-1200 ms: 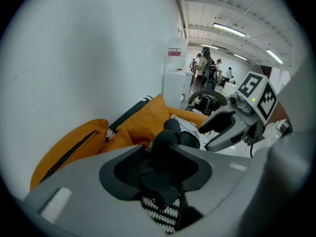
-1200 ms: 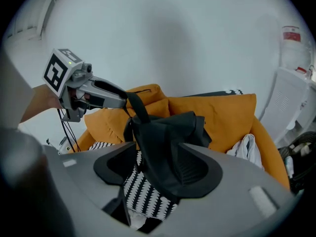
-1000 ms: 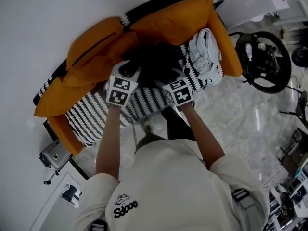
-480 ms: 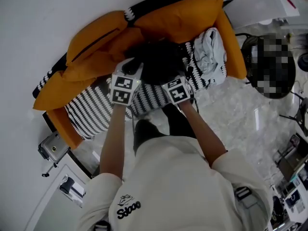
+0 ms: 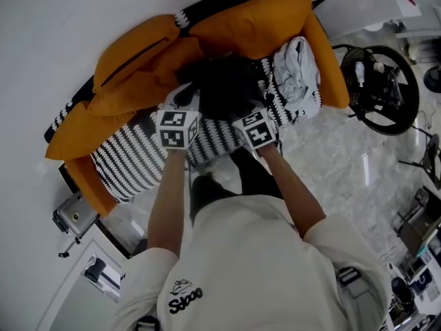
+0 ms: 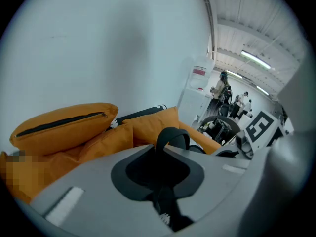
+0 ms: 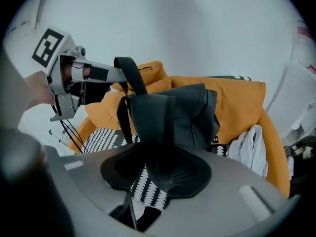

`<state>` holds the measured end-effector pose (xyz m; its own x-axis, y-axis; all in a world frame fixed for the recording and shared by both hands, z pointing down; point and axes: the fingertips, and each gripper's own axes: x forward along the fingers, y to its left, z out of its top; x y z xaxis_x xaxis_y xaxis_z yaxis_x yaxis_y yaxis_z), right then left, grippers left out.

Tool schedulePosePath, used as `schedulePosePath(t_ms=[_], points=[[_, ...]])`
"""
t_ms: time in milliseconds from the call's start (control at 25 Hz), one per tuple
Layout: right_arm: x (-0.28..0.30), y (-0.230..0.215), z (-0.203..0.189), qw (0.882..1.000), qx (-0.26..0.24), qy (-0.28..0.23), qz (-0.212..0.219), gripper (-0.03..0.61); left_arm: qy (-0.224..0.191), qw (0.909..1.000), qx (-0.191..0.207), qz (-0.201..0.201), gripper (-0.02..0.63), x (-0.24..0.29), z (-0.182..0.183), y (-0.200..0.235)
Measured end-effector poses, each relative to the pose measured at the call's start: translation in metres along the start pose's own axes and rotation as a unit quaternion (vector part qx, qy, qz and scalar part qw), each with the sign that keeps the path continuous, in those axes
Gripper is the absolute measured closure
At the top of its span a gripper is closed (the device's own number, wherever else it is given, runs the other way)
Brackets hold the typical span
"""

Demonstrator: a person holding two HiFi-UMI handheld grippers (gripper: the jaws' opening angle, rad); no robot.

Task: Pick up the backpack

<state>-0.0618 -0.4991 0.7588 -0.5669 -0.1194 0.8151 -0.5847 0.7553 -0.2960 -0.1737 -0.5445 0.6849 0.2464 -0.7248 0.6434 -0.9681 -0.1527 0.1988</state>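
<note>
Closing jaws: left gripper (image 6: 159,179) on the top strap (image 6: 171,135), right gripper (image 7: 157,177) on the backpack (image 7: 173,113) padding; let the 2 bite firmly before lifting.

The backpack (image 5: 224,88) lies on the sofa (image 5: 124,161) seat, before the back cushions (image 5: 138,54); cloth bundle (image 5: 296,71) at its right; steering wheel (image 5: 382,92) on the floor right of the sofa.
</note>
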Motion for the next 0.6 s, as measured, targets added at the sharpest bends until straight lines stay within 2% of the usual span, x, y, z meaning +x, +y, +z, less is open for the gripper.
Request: schedulePosePath(t_ms=[120, 280, 480, 600], points=[[-0.013, 0.008, 0.004, 1.000, 0.010, -0.016, 0.009, 0.449, -0.011, 0.9991, -0.041, -0.007, 0.589, -0.010, -0.007, -0.002], [-0.034, 0.025, 0.016, 0.999, 0.023, -0.037, 0.015, 0.466, -0.022, 0.9978, -0.062, -0.012, 0.589, -0.026, -0.016, -0.003], [-0.069, 0.053, 0.030, 0.996, 0.033, -0.075, 0.027, 0.483, -0.037, 0.9970, -0.064, -0.023, 0.597, -0.046, -0.014, -0.014], [-0.095, 0.071, 0.035, 0.993, 0.015, -0.119, 0.021, 0.488, -0.052, 0.9965, -0.056, -0.036, 0.597, -0.065, -0.012, -0.027]])
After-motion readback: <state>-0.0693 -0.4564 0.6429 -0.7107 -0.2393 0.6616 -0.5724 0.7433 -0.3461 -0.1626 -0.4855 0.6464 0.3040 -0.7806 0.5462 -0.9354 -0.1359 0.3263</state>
